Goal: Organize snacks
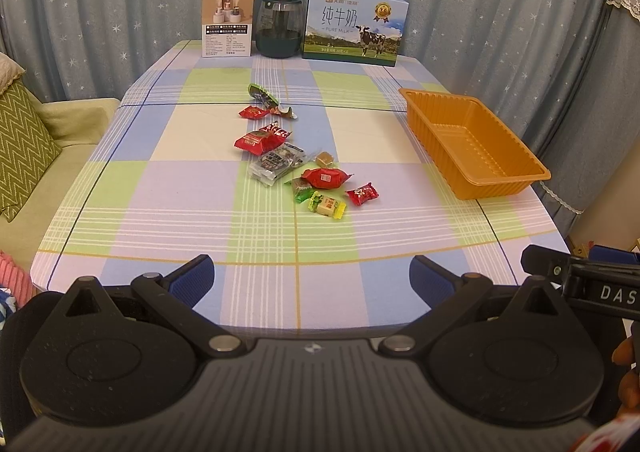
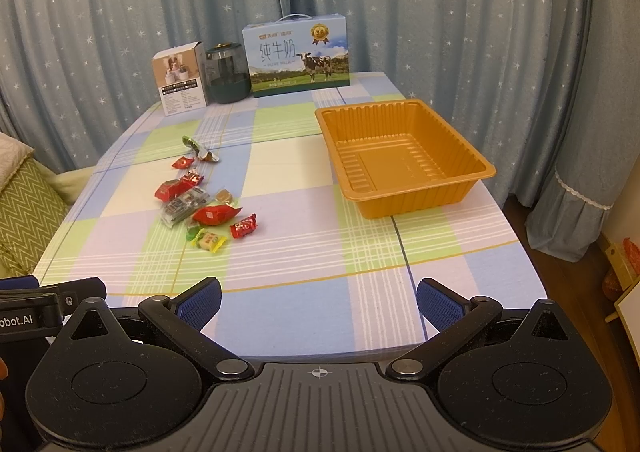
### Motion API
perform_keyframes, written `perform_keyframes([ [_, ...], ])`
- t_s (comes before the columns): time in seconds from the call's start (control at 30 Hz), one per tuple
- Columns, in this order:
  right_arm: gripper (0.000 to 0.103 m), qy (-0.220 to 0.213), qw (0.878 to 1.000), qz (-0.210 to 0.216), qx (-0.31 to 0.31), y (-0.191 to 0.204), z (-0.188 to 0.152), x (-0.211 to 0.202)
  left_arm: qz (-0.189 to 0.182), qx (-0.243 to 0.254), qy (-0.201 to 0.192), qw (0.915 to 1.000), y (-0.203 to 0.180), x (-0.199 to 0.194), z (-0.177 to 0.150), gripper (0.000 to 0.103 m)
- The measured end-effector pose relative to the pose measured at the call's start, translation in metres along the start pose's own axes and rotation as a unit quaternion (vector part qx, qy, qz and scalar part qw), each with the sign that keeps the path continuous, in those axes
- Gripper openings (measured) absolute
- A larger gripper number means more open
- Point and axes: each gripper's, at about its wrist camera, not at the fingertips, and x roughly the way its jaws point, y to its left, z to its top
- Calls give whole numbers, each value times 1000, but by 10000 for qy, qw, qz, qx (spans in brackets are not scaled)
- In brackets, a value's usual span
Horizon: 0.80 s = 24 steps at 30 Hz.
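Nothing sorted yet: snacks (image 1: 296, 155) lie mid-frame, orange tray (image 2: 472, 171) empty; both hand-held grippers, left (image 1: 312, 280) and right (image 2: 318, 302), gape wide, holding nothing.

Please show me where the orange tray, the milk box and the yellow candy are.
orange tray (image 2: 404, 203): right wrist view, front wall.
milk box (image 1: 354, 29): left wrist view, front face.
yellow candy (image 1: 327, 205): left wrist view, wrapper middle.

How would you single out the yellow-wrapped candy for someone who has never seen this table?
Start at the orange tray on the checked tablecloth, then look left to the scattered snacks. The yellow-wrapped candy lies at the pile's near end, beside a green candy; it alone has yellow twisted ends.
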Motion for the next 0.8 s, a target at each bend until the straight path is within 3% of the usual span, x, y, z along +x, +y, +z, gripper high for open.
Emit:
perform_keyframes([
  [0.3, 103, -170, 9998, 28, 61, -4, 1, 8, -65, 55, -11, 10000, 6, 12, 6, 103],
  [0.67, 103, -236, 9996, 144, -49, 2, 8, 54, -119, 219, 149, 9996, 19, 72, 14, 102],
  [0.8, 103, -224, 9995, 226, -39, 2, 11, 77, -236, 331, 109, 9991, 18, 97, 16, 96],
])
